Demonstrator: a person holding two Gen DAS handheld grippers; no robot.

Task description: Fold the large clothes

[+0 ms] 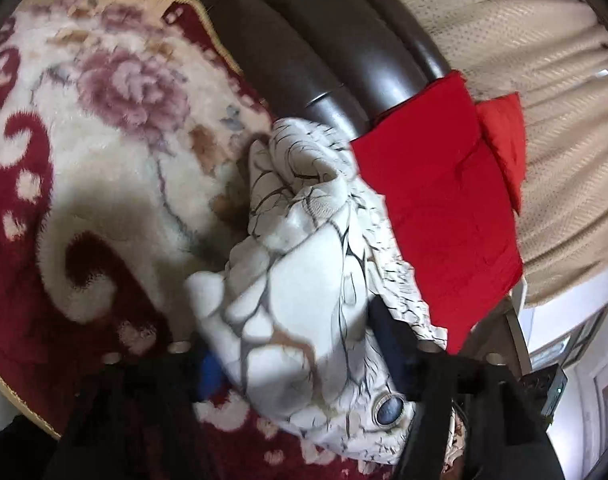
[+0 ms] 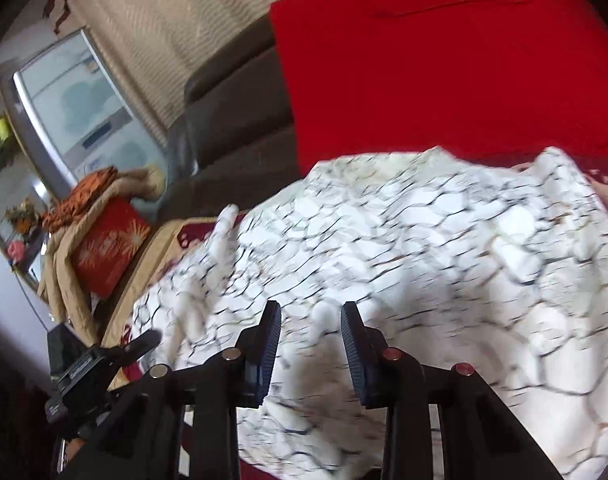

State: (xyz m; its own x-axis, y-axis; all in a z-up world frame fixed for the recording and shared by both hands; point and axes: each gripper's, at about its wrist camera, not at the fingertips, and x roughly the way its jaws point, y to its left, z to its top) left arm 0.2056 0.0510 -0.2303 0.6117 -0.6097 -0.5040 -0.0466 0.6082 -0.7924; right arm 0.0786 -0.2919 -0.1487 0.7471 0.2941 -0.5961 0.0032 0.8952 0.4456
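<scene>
**Two garments in view, one folded and one still bunched**

Two cloth items show the state of the work. Nearest, in the left wrist view, the white garment (image 1: 304, 280), patterned with dark crackle lines, rises in a crumpled bundle between the wide-spread fingers of the left gripper (image 1: 304, 364). The cloth fills the gap, and a large blue-grey button (image 1: 390, 409) lies at its near edge; whether the pads actually press on the cloth cannot be told, since both are largely hidden behind it.

In the right wrist view the same garment spreads across the frame, blurred. The right gripper (image 2: 311, 344) stands partly closed, with a small raised ridge of white cloth between its ribbed fingers (image 2: 354, 344); the pads do not visibly clamp it.

Beneath lies the floral rug (image 1: 103, 140), red and cream. Farther off, at the right, a red garment (image 1: 444, 220) rests flat and squared against the dark leather sofa (image 1: 324, 52); it appears already folded. Beyond hangs a beige curtain (image 1: 524, 40).

Judgement: the red item looks finished, while the white one shows no clean crease or flat panel. Spreading, aligning and folding it all seem to remain.
</scene>
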